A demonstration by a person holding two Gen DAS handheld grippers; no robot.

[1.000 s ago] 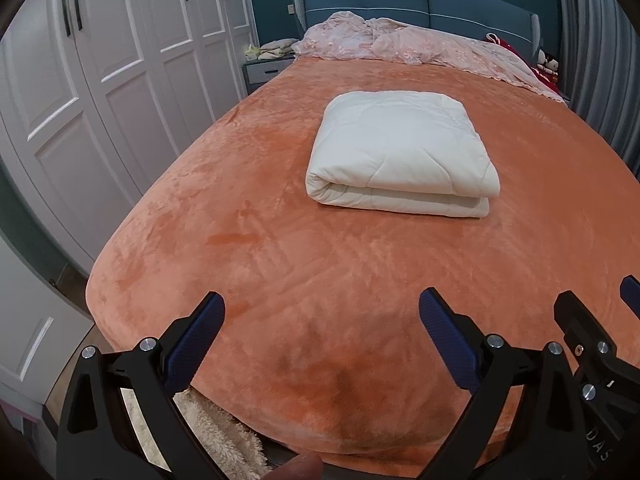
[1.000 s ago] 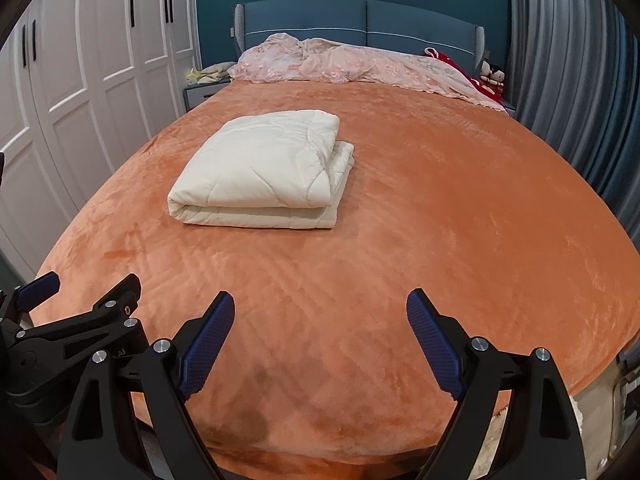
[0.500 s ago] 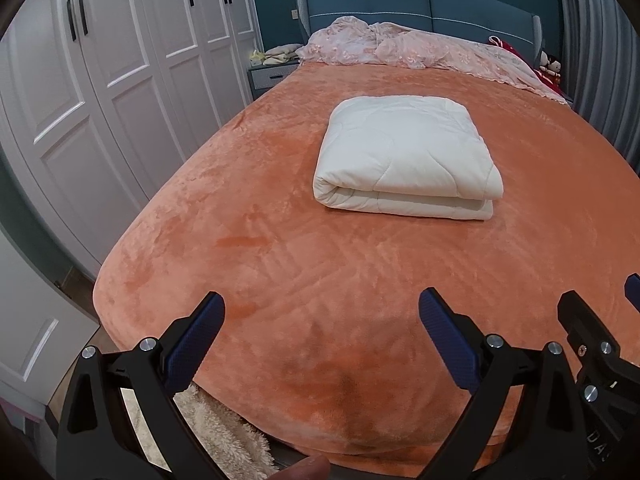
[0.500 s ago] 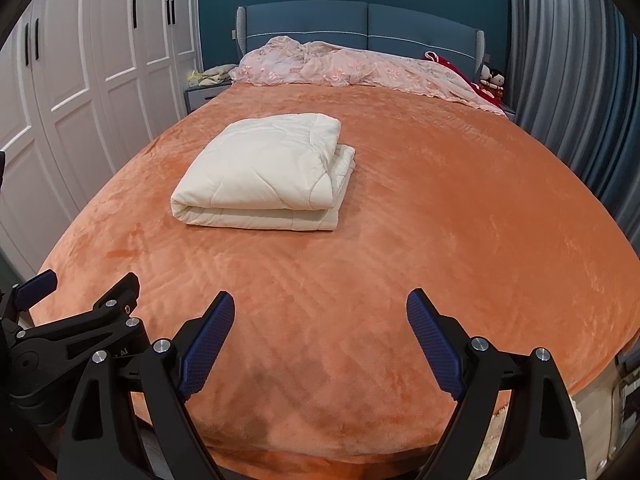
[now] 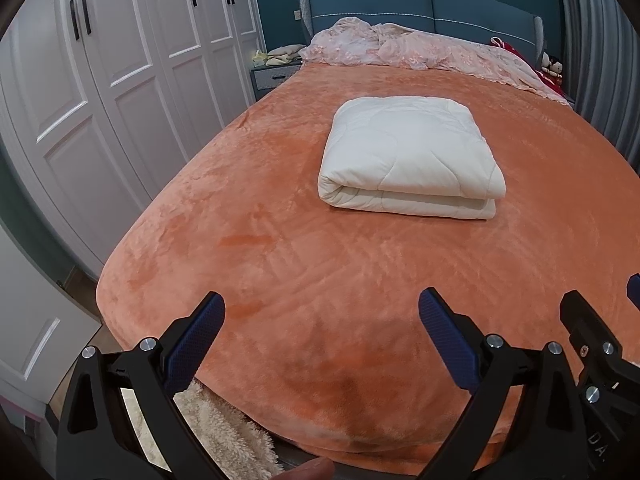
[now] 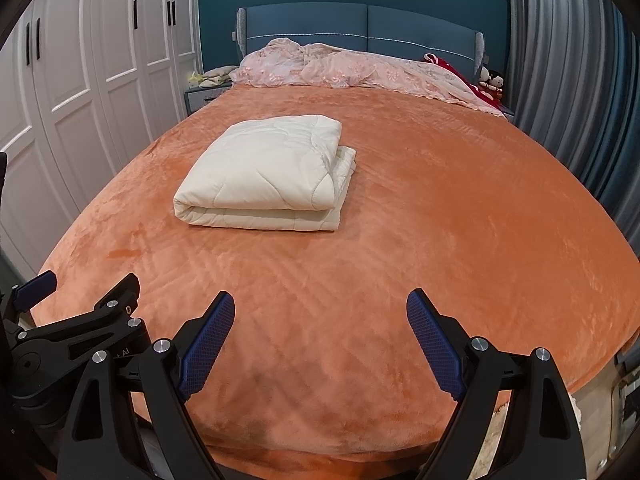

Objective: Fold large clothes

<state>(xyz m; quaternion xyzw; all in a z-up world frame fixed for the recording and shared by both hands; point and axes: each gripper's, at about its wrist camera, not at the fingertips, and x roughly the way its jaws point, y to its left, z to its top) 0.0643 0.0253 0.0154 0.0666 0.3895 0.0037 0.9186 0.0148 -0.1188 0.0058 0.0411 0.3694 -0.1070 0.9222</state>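
Observation:
A cream quilt (image 5: 408, 156) lies folded into a thick rectangle on the orange bed cover (image 5: 280, 264); it also shows in the right wrist view (image 6: 268, 174). My left gripper (image 5: 322, 320) is open and empty, held over the foot of the bed, well short of the quilt. My right gripper (image 6: 320, 320) is open and empty too, beside the left one, whose body shows at the lower left of the right wrist view (image 6: 72, 332). Neither gripper touches the quilt.
White wardrobe doors (image 5: 100, 92) line the left side. A crumpled pink cover (image 6: 352, 70) lies at the blue headboard (image 6: 360, 28). Grey curtains (image 6: 568, 80) hang on the right. A fluffy rug (image 5: 224, 436) lies on the floor at the bed's foot.
Both grippers have drawn slightly back and tilted, so the quilt sits a little lower in both views. The quilt itself has not moved.

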